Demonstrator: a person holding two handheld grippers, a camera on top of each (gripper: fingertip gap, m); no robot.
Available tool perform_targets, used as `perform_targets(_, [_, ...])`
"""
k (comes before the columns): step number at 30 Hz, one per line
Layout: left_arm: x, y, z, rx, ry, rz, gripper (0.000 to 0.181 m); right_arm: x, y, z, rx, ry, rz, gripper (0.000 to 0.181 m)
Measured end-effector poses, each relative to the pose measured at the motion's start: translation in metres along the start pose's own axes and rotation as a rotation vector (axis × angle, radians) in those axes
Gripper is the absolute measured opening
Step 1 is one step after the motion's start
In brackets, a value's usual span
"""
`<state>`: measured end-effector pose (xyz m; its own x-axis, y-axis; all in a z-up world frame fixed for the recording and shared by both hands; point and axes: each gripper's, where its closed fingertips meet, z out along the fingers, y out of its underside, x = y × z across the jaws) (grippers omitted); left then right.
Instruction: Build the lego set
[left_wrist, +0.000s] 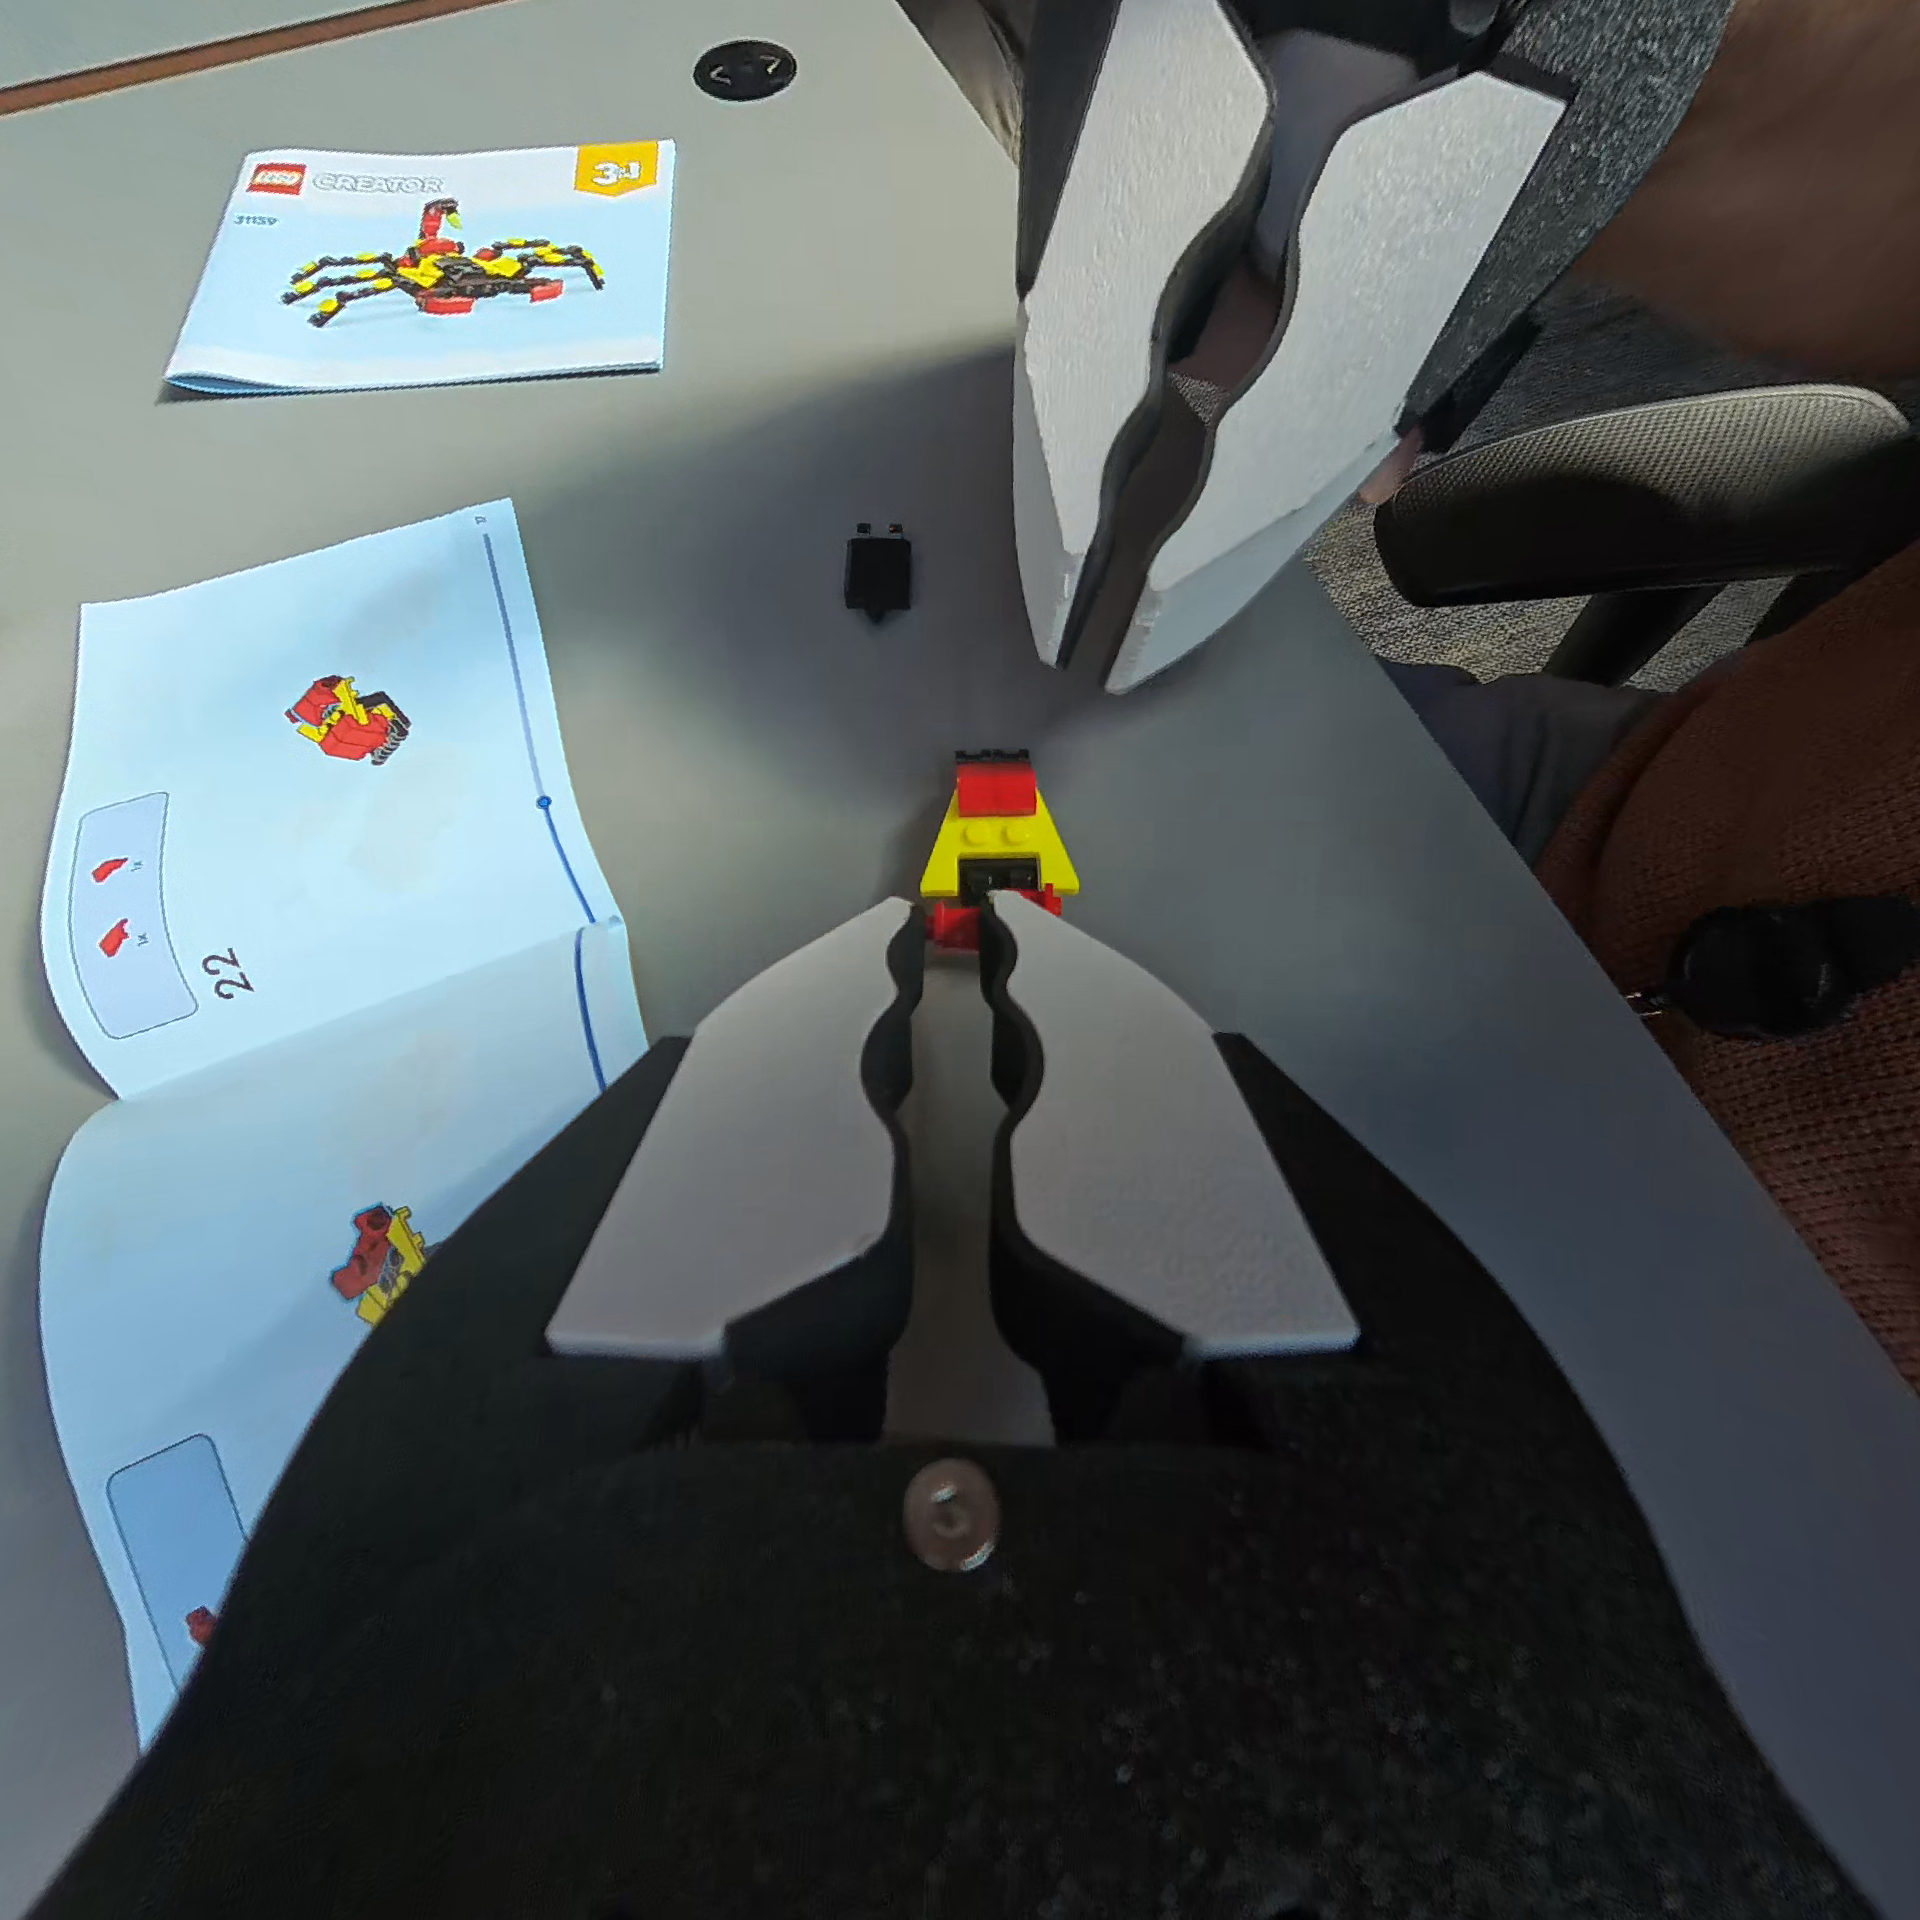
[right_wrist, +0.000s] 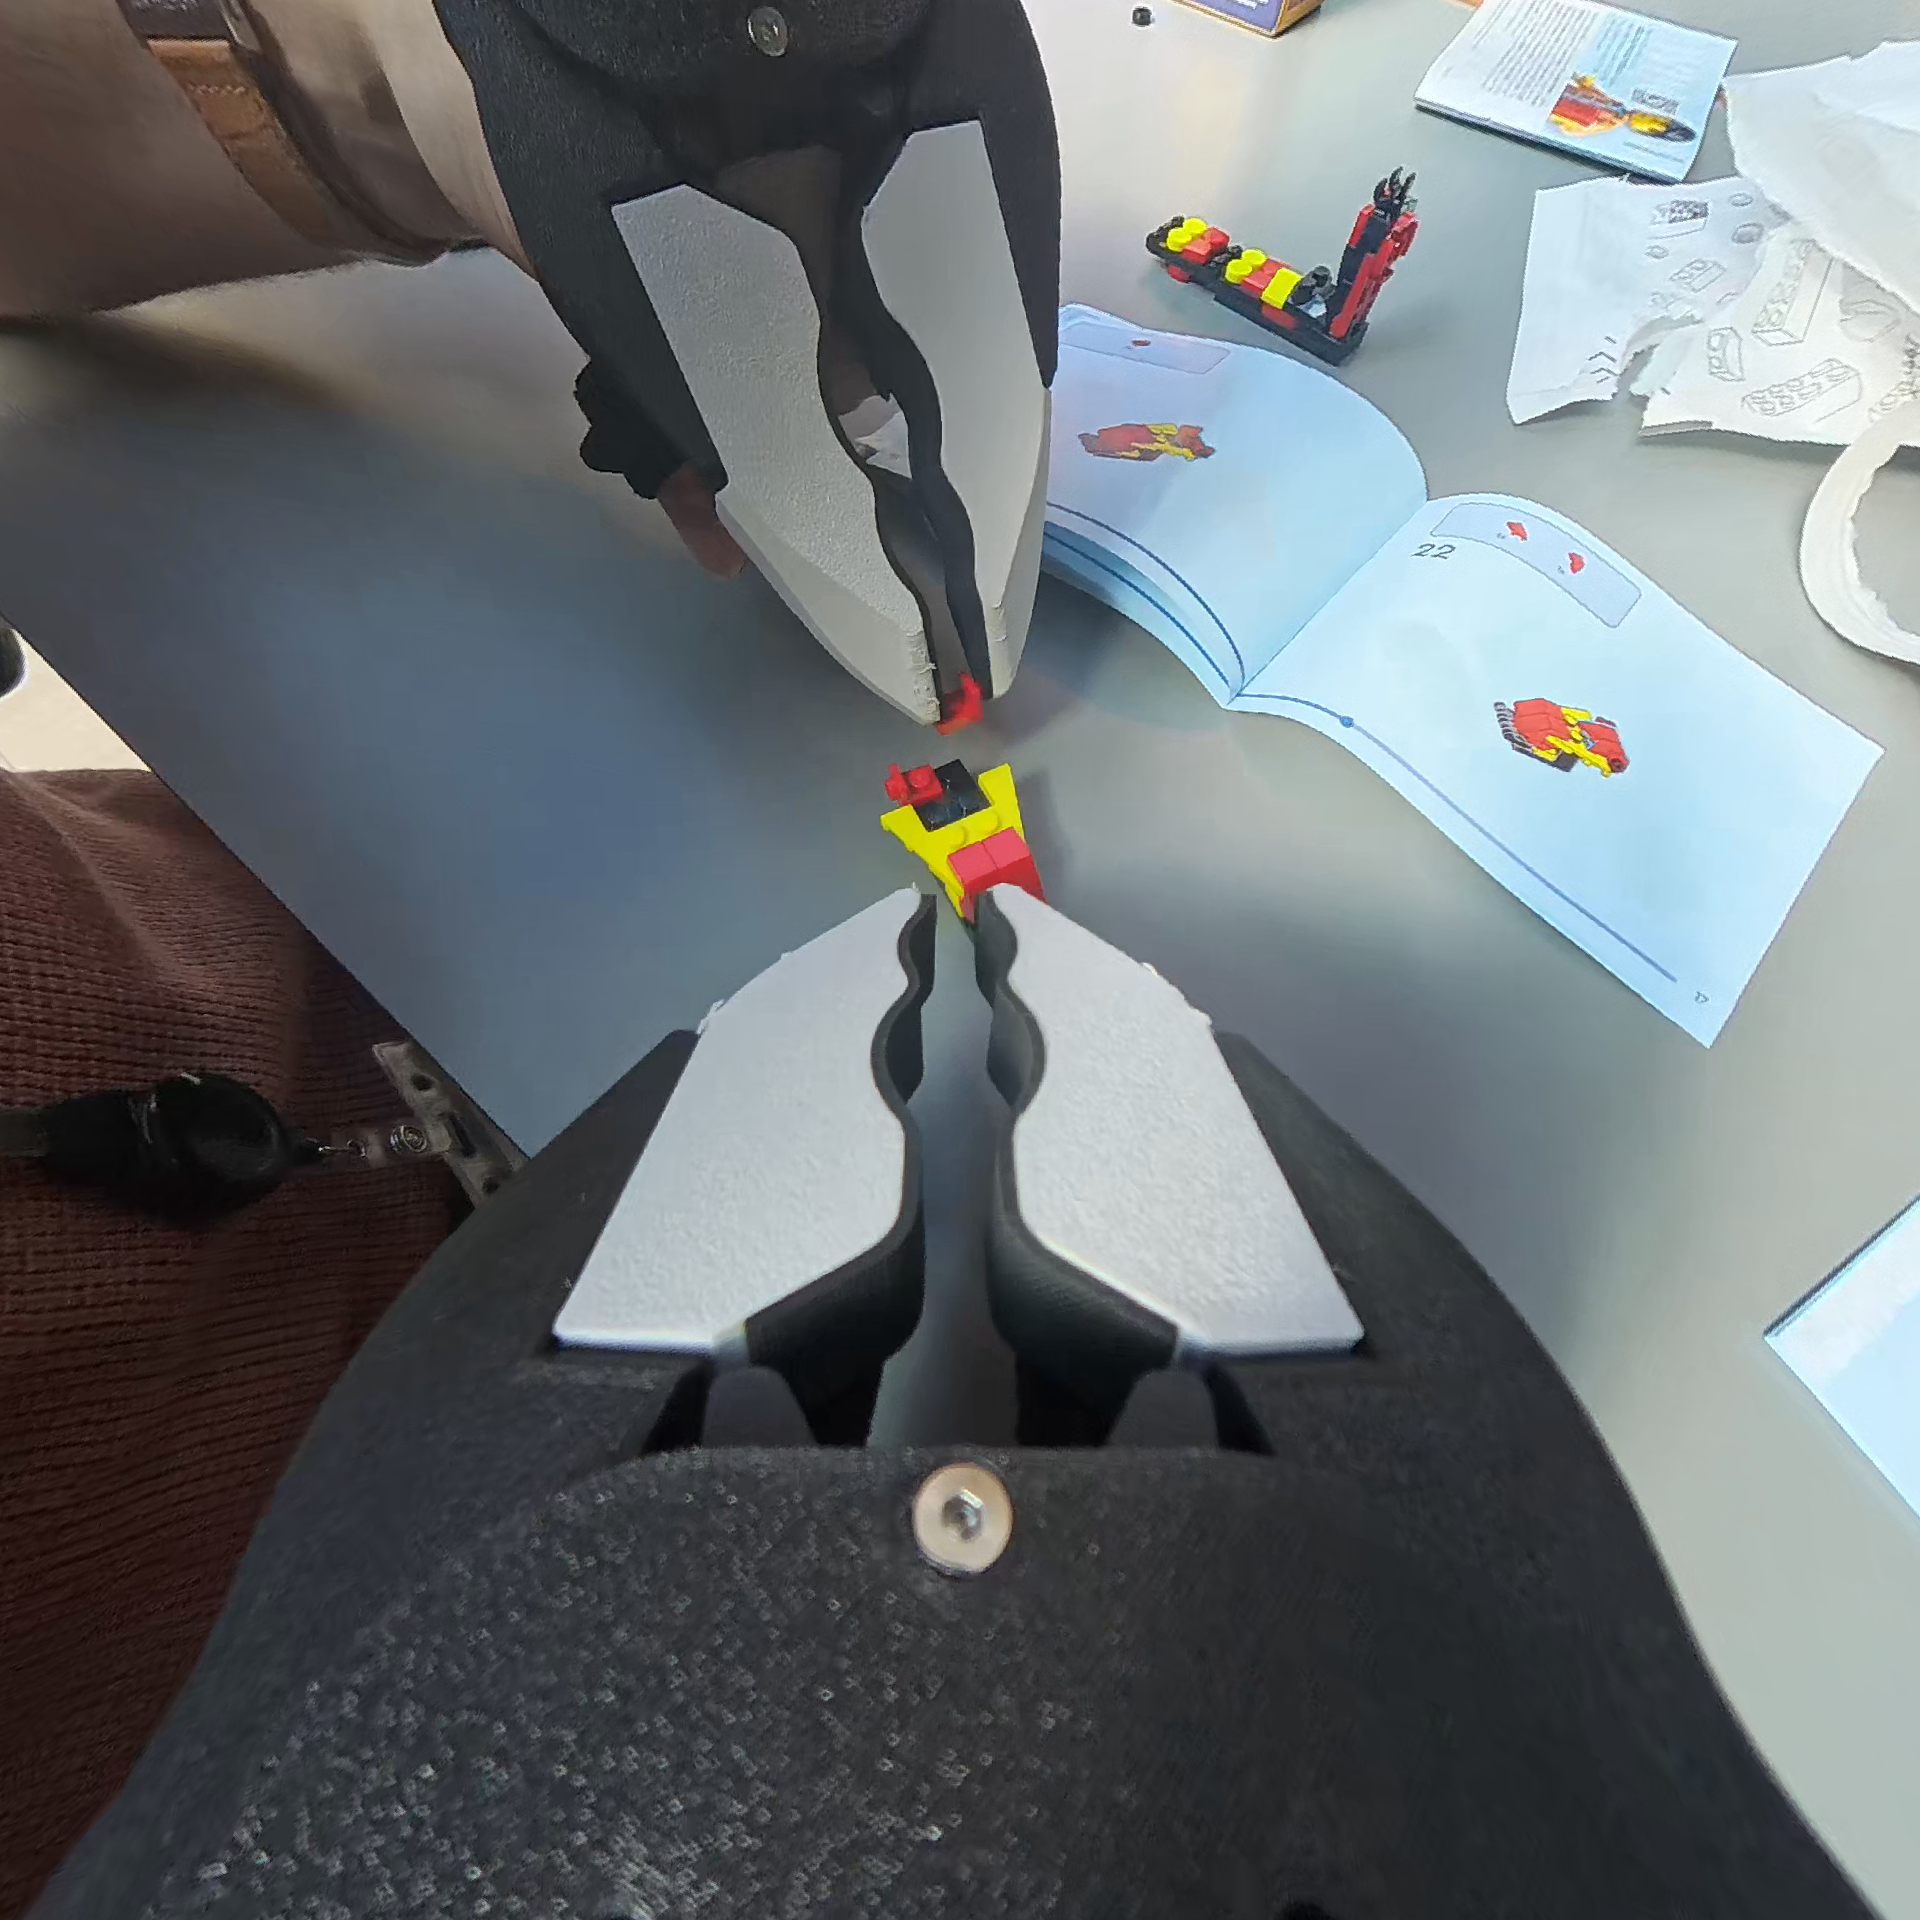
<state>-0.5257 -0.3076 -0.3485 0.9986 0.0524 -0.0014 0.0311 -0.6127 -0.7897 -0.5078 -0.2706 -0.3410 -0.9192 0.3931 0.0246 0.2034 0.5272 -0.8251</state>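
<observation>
A small yellow, red and black lego assembly (left_wrist: 997, 836) lies on the grey table (left_wrist: 727, 499), near its edge; it also shows in the right wrist view (right_wrist: 961, 826). My left gripper (left_wrist: 951, 914) is shut on a small red piece (right_wrist: 961, 707), held just beside the assembly's black end. My right gripper (right_wrist: 956, 904) hovers over the assembly's red end with its jaws nearly together. Nothing shows between its tips in the left wrist view (left_wrist: 1086, 665). A loose black piece (left_wrist: 878, 571) lies farther out on the table.
An open instruction booklet (right_wrist: 1455, 675) lies beside the work spot, and a closed booklet (left_wrist: 426, 260) farther off. A larger black, red and yellow build (right_wrist: 1288, 270), torn paper bags (right_wrist: 1714, 291) and another booklet (right_wrist: 1579, 78) sit at the back. A person's lap (right_wrist: 156, 987) and a chair armrest (left_wrist: 1642, 488) are at the table edge.
</observation>
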Motion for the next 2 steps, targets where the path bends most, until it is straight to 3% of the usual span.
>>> perform_targets(1, [0.0001,0.0012,-0.0004,-0.005,-0.003,0.000,0.010,-0.0006,-0.0026,0.0015,0.005,0.005,-0.013,0.004])
perform_targets(2, [0.0002,0.0032,-0.0012,-0.012,-0.007,-0.002,0.010,-0.0014,-0.0052,0.0042,-0.001,0.010,-0.031,0.000])
